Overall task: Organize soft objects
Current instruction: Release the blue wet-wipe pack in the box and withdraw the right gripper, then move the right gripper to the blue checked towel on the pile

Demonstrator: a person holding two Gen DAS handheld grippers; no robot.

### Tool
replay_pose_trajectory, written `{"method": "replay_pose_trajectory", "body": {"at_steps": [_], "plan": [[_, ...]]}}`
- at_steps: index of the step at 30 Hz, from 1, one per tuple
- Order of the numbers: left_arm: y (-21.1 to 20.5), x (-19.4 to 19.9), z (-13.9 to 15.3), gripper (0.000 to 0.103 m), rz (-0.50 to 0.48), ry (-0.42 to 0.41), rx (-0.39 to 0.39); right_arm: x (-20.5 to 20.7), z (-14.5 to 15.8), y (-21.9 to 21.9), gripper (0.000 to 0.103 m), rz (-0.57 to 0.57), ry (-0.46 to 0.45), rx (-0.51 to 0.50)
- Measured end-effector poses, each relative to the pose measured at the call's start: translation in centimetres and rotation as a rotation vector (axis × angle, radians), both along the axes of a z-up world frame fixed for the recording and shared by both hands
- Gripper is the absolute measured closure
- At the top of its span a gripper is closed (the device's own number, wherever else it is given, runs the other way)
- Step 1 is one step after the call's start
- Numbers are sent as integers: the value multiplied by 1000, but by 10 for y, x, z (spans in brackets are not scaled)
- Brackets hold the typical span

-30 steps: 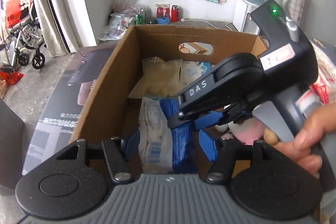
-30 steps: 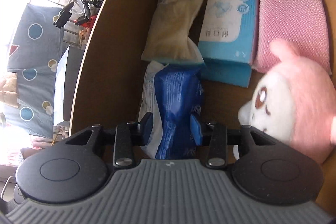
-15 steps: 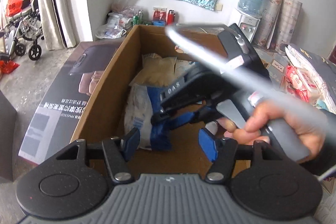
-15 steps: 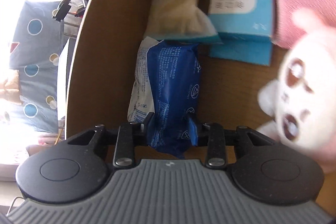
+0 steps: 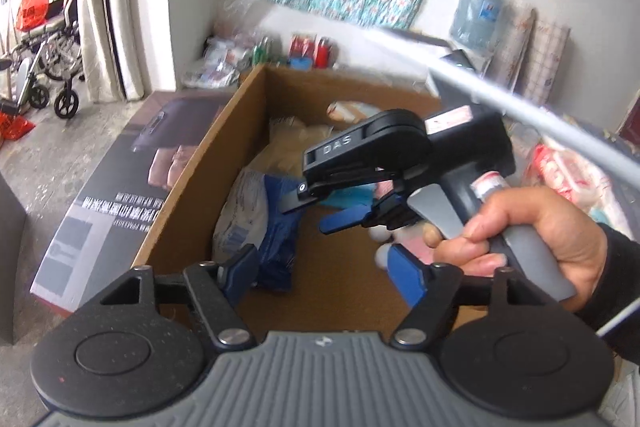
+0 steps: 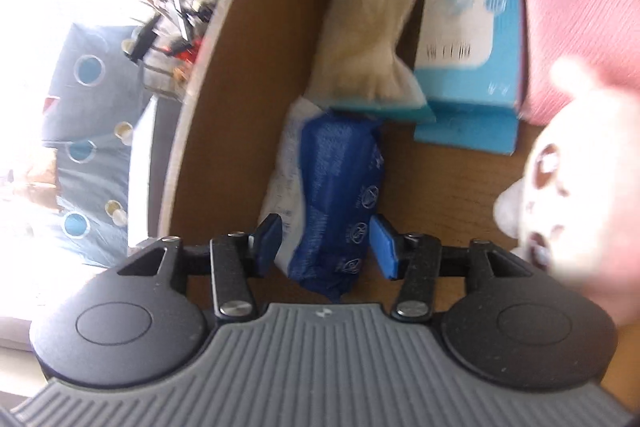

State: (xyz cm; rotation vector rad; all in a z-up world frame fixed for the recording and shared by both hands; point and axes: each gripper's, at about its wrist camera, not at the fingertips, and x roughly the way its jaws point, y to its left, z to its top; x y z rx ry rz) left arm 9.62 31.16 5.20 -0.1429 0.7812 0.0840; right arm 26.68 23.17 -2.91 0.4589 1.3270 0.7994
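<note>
An open cardboard box [image 5: 200, 187] holds the soft goods. A blue and white soft pack [image 6: 336, 195] lies on its floor by the left wall. My right gripper [image 6: 326, 245] straddles the pack's near end, and its jaws are opening with the pads coming off it. A pink and white plush toy [image 6: 580, 187] sits at the right. A beige bag [image 6: 372, 39], a light-blue tissue pack [image 6: 468, 39] and a pink cloth [image 6: 580, 27] line the far end. My left gripper [image 5: 324, 275] hovers above the box's near edge, its jaws opening with nothing between them. It looks onto the right gripper [image 5: 320, 213] and a person's hand [image 5: 520, 231].
A flat printed carton [image 5: 120, 187] lies against the box's left side on the concrete floor. A wheelchair [image 5: 48, 67] stands at the far left. Bottles and bags [image 5: 312, 47] crowd the far wall, beside a water jug [image 5: 476, 11]. A grey cable [image 5: 520, 115] crosses above the box.
The right jaws, pinched on the blue pack half a second ago, have spread apart. The left gripper has drawn back and up, and its jaws stand wider. The plush shifted right.
</note>
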Motion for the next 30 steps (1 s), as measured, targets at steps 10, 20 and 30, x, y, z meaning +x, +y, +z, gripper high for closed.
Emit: {"method": "replay_pose_trajectory", "body": {"at_steps": [10,20,30], "plan": [[-47,-26,26,23,-105,-120,-53,-34,92,-132,46,-38,-209,167],[-121,-34,33,23,-248,-187,-79,-84,137,-328,43,-213,-384,23],[-255,-17,-3,24,-500,-192,-88,-108,75,-440,42,-334,-333,-321]]}}
